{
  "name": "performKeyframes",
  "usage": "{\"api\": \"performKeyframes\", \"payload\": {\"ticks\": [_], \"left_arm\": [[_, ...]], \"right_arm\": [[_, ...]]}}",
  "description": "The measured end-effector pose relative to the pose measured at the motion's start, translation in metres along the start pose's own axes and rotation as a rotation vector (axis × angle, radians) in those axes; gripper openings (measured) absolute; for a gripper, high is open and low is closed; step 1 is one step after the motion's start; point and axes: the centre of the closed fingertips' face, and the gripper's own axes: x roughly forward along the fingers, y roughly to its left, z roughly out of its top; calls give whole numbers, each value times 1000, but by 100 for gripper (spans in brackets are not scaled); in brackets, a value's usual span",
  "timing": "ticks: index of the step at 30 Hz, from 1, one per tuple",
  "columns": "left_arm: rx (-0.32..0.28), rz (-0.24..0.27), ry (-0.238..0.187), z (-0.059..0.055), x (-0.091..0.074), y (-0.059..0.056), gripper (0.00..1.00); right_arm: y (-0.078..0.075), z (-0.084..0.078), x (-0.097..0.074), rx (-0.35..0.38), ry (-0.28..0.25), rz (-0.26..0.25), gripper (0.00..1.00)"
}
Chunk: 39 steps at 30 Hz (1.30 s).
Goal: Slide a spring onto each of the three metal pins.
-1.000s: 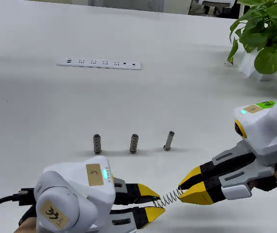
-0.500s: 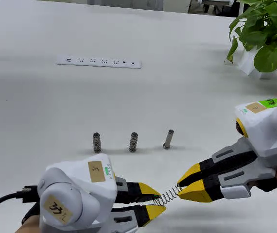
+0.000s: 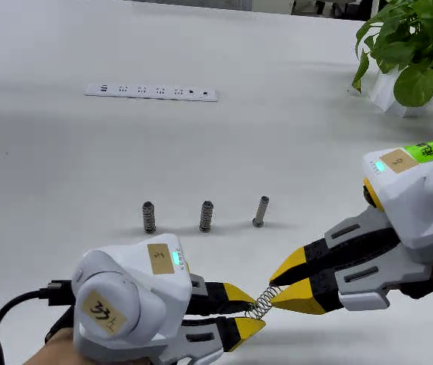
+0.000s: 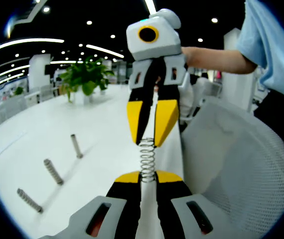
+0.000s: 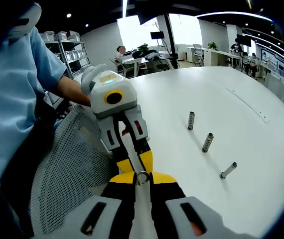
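Just above the near edge of the white table (image 3: 64, 167), a loose spring (image 3: 263, 302) hangs in the air, stretched between two grippers that face each other tip to tip. The left gripper (image 3: 251, 313) has its yellow-tipped jaws pinched on one end of it, and the right gripper (image 3: 276, 292), coming in from the opposite side, has its jaws closed on the other end; the coils run slightly uphill from left to right. Further out on the table three metal pins stand in a row. The left pin (image 3: 149, 217) and the middle pin (image 3: 206, 216) each already wear a spring, while the bare pin (image 3: 260, 212) on the right leans a little and carries nothing. Well beyond them a white power strip (image 3: 152, 92) lies flat, and a leafy plant (image 3: 410, 38) in a white pot sits at the far right corner. A black cable (image 3: 7, 323) trails from the back of the left gripper.
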Motion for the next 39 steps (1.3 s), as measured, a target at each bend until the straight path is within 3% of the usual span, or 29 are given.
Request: {"api": "performKeyframes", "payload": {"ticks": [17, 22, 27, 39], "left_arm": [[5, -10, -4, 1, 3, -3, 10], [17, -20, 2, 2, 3, -3, 10], [29, -28, 7, 5, 4, -1, 10], [46, -38, 3, 11, 8, -3, 10]], "right_arm": [[-2, -4, -2, -59, 49, 11, 12], [0, -7, -2, -141, 127, 31, 19], [-6, -19, -1, -222, 254, 46, 18], [-2, -19, 8, -283, 331, 109, 16]]}}
